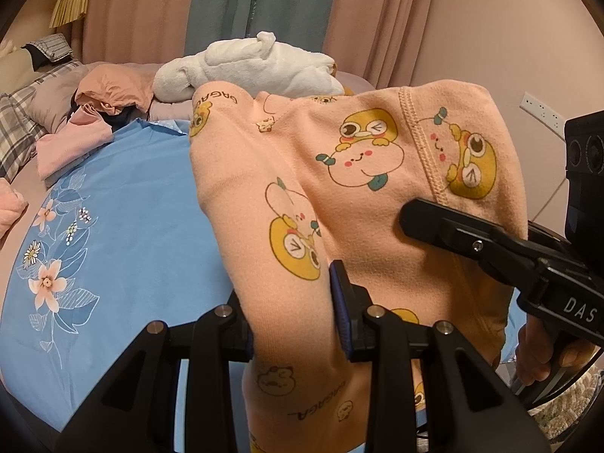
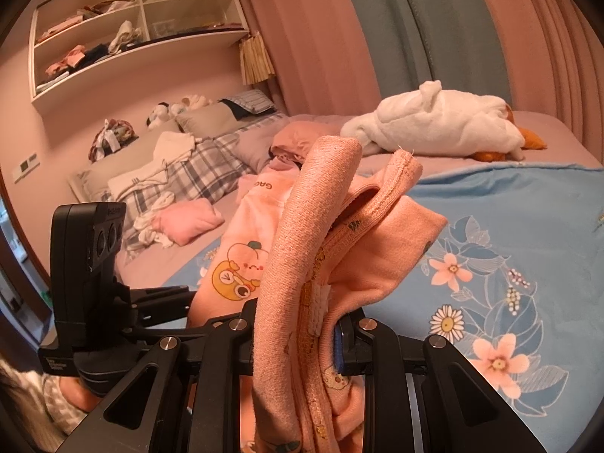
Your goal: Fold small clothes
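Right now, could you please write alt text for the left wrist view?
The left hand-held gripper is shut on a peach cartoon-print garment, held up above a blue floral sheet. The right hand-held gripper pinches its other side.

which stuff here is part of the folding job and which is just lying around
In the job:
- peach cartoon-print garment
- left gripper and right gripper, both clamped on it
- blue floral cloth underneath

Lying about:
- white plush toy
- folded pink garment
- plaid pillow
- wall shelf
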Available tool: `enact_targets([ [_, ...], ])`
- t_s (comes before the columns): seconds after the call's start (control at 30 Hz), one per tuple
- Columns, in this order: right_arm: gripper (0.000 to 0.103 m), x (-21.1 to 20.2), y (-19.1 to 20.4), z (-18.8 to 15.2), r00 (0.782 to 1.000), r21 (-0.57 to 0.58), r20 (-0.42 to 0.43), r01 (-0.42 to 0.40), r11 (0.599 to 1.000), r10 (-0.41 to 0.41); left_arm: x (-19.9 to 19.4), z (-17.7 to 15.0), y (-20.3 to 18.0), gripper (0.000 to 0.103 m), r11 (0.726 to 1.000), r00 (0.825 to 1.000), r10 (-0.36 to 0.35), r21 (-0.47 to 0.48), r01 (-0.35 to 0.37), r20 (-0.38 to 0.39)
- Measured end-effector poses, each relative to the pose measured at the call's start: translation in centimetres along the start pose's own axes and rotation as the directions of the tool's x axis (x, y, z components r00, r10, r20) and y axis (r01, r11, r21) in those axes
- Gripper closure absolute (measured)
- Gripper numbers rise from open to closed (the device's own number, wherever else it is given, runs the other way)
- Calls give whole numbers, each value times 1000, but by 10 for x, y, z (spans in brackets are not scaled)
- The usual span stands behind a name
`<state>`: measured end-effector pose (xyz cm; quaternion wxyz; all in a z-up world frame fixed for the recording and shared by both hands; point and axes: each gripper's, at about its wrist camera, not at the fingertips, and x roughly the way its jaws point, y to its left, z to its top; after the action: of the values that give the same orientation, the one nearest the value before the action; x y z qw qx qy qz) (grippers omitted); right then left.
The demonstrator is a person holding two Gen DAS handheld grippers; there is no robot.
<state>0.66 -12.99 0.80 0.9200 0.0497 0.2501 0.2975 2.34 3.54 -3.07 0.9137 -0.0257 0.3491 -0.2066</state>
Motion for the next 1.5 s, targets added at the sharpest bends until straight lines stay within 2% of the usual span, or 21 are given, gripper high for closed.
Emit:
enact_targets([
  [1.5, 78, 89, -20, 25, 996, 20, -76, -34, 999, 36, 79, 30, 72, 71, 997, 996, 56, -43, -58, -63],
])
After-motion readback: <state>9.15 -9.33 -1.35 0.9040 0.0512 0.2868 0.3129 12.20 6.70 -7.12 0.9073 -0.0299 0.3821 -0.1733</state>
